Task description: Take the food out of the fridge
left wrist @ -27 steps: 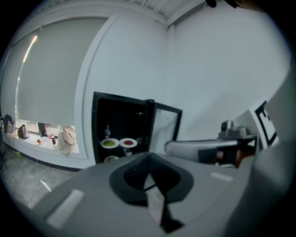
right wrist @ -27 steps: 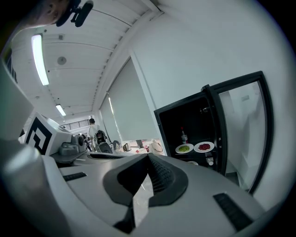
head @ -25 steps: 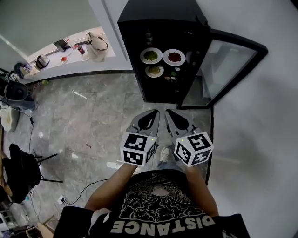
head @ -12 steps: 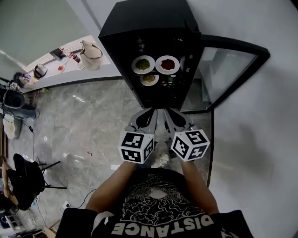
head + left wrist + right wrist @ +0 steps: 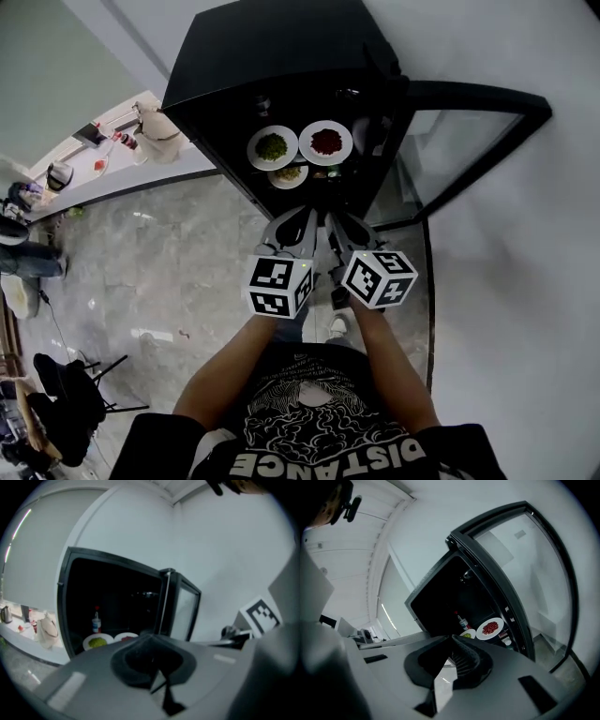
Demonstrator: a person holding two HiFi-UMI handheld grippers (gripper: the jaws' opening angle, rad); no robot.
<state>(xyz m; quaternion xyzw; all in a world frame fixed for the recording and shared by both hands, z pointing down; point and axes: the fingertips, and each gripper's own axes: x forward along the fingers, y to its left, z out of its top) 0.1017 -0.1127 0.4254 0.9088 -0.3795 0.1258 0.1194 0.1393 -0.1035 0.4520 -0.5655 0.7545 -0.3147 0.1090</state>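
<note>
Left tongs (image 5: pixel 302 217), right tongs (image 5: pixel 335 221) side by side, pointing forward, jaws together, empty.

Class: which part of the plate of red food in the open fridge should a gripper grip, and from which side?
Probably its near rim, approached from the open front of the fridge. The plate of red food lies flat and shallow, so only its thin edge fits between jaws; the plate of green food sits close beside it.

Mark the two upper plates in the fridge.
Round white plate of green food (image 5: pixel 253 150), head view, left rim.
Round white plate of red food (image 5: pixel 348 142), head view, right rim.
</note>
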